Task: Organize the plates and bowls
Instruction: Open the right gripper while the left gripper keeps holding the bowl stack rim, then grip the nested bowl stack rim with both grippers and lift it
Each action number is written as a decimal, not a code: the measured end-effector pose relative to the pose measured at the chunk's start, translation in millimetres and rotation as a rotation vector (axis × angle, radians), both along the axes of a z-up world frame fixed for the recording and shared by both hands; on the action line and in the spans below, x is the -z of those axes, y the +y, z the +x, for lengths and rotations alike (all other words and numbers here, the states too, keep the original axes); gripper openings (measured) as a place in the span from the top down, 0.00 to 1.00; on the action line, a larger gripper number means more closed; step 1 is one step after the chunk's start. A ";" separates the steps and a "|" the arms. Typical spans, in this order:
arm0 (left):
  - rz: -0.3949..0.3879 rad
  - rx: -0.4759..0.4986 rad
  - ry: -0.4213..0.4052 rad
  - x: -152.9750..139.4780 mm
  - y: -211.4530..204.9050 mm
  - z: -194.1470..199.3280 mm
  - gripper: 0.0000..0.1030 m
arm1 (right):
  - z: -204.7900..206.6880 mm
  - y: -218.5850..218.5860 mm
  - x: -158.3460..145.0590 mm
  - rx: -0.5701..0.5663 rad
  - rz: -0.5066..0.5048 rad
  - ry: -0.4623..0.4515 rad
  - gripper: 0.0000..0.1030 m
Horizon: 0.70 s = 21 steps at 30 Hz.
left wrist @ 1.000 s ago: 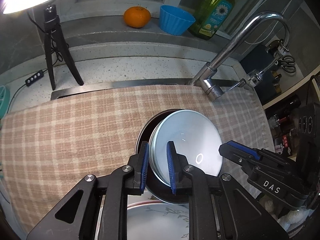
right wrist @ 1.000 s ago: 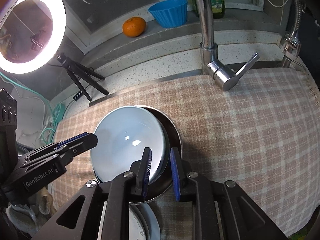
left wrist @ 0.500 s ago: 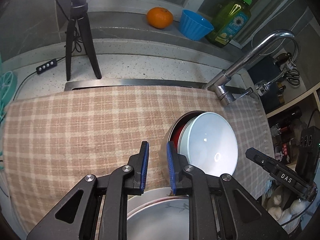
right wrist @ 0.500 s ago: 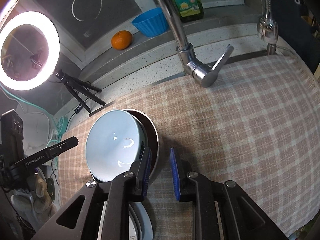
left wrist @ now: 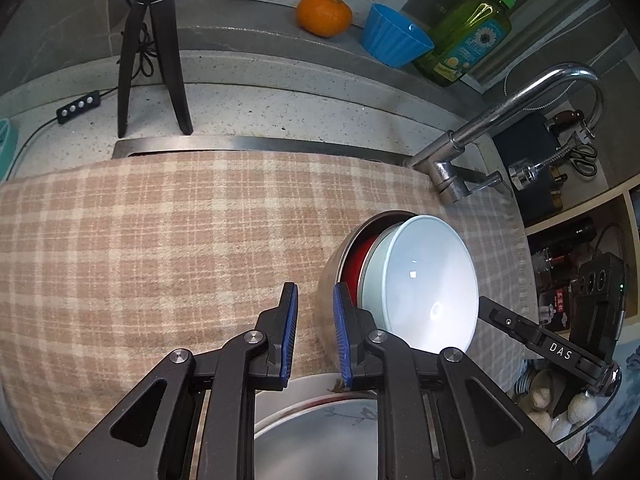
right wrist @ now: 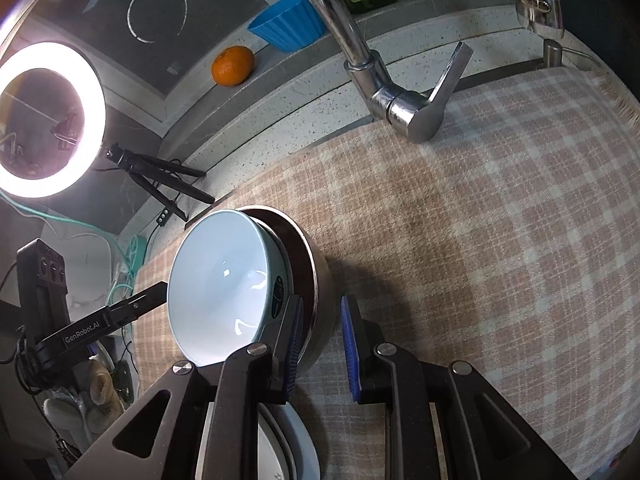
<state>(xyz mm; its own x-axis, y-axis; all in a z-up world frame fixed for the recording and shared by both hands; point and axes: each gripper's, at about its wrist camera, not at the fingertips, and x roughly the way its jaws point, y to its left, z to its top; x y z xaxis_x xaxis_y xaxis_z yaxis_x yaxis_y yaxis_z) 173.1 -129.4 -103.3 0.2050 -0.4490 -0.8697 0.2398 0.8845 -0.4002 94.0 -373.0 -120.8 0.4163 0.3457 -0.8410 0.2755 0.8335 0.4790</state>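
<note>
A stack of bowls rests on the checked cloth: a steel bowl holds a red bowl and pale blue bowls. My left gripper sits just left of the stack, its jaws a narrow gap apart and clamping nothing. Its right finger covers the steel rim. My right gripper stands at the opposite side, equally narrow. The steel bowl wall shows in its gap, but the pads do not press it. Its left finger overlaps the pale blue bowl. White plates lie under both grippers.
A faucet arches over the cloth's far right. An orange, a blue cup and a soap bottle stand on the back ledge. A tripod carries a ring light at the left.
A second ago both pairs of jaws straddled the bowls' rims. The stack now sits beside them: right of the left gripper, left of the right one. Jaw gaps look unchanged.
</note>
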 end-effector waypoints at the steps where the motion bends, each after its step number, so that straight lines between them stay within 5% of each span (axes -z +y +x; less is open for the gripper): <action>1: -0.007 0.001 0.003 0.0 -0.6 0.3 0.85 | 0.8 0.2 0.4 0.001 0.009 0.000 0.83; 21: 0.004 0.025 0.023 10.6 -11.5 4.5 0.89 | 10.7 6.1 7.0 -0.017 0.010 0.013 0.89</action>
